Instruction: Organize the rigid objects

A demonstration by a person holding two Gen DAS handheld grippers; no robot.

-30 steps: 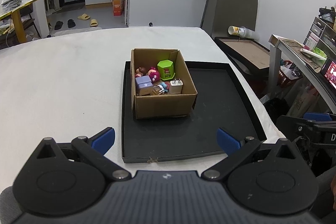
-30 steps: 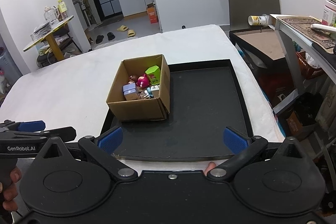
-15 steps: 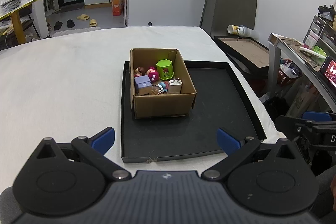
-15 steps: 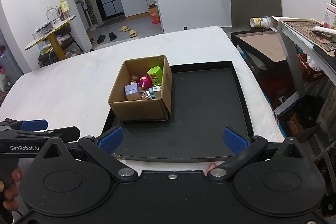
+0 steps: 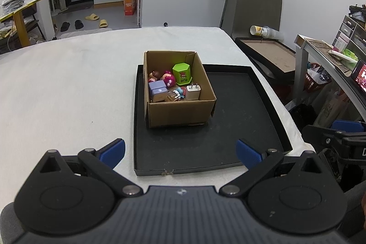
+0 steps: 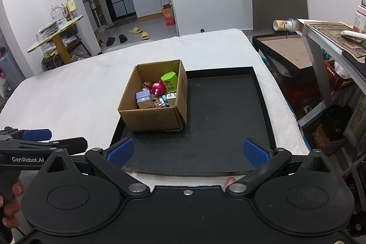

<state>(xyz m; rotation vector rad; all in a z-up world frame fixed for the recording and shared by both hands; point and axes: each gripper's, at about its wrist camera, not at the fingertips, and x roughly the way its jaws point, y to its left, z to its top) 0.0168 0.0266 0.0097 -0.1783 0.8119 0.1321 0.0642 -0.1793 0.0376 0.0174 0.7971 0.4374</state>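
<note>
Grippers sit nearest, low at the front edge of the white surface (image 5: 68, 88): the left gripper (image 5: 180, 151) and the right gripper (image 6: 187, 152) both have their blue pads spread wide with nothing between them, and both hang well short of the goods. Just beyond them lies a black tray (image 5: 228, 141), its floor bare apart from one thing. That thing is an open cardboard box (image 5: 180, 110), standing in the tray's far left part, close to the left rim.

Inside the box the small rigid objects lie packed together: a purple block (image 5: 157, 91) near the front left, a white plug adapter (image 5: 193, 92) upright at the front right with its prongs up, a small blue and white figure (image 5: 179, 92) between them, a pink round toy (image 5: 168, 79) and a brown-headed toy (image 5: 153, 74) behind, and a green hexagonal pot (image 5: 181, 73) at the back.

This layout would suit either items gathered into the box or items waiting to be laid out on the tray; the pictures do not decide. Any reach into the box would, I judge, go best from straight above, taking one piece clear of its neighbours and of the cardboard walls, since the pieces touch one another.
</note>
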